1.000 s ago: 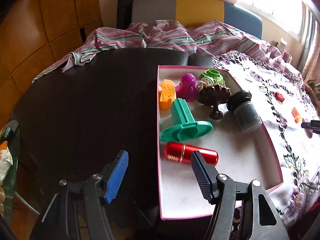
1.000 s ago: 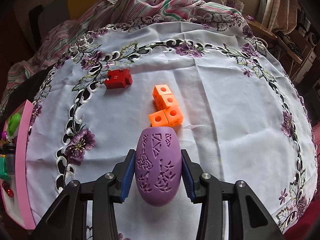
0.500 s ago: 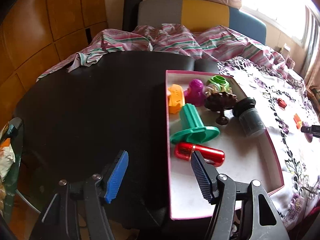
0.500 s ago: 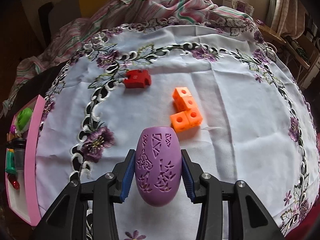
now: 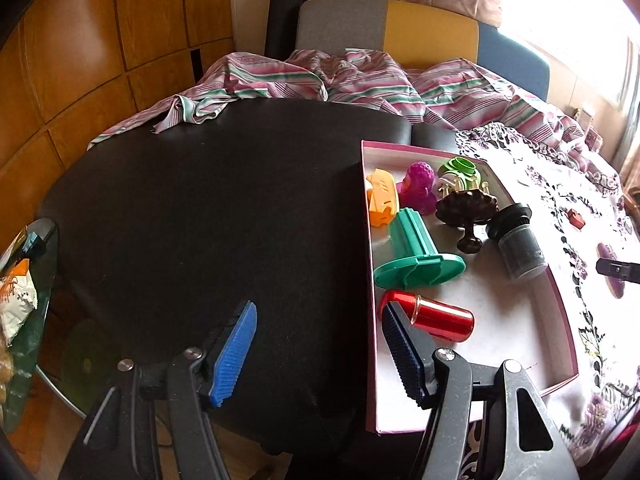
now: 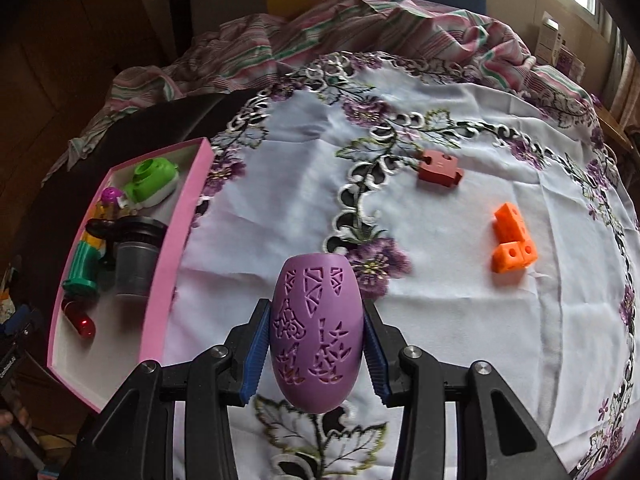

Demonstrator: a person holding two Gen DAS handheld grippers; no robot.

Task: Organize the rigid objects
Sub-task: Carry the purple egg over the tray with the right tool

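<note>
- Your right gripper [image 6: 316, 344] clamps the purple egg [image 6: 316, 332], bottom centre of frame, above the cloth [image 6: 440, 300].
- Your left gripper [image 5: 316, 352] stands empty, jaws apart, lower frame.
- Pink tray [image 6: 160, 292] sits left.

A purple egg-shaped shell [image 6: 316, 336] with cut-out patterns sits upright between my right jaws, pressed on both sides, above the embroidered cloth. On that cloth lie a red block [image 6: 440, 168] and, well apart from it, an orange cluster of cubes [image 6: 514, 244]. My pink tray [image 6: 168, 248] already holds a red cylinder [image 5: 434, 318], green spool [image 5: 418, 256], dark jar [image 5: 520, 246] and other toys.
</note>
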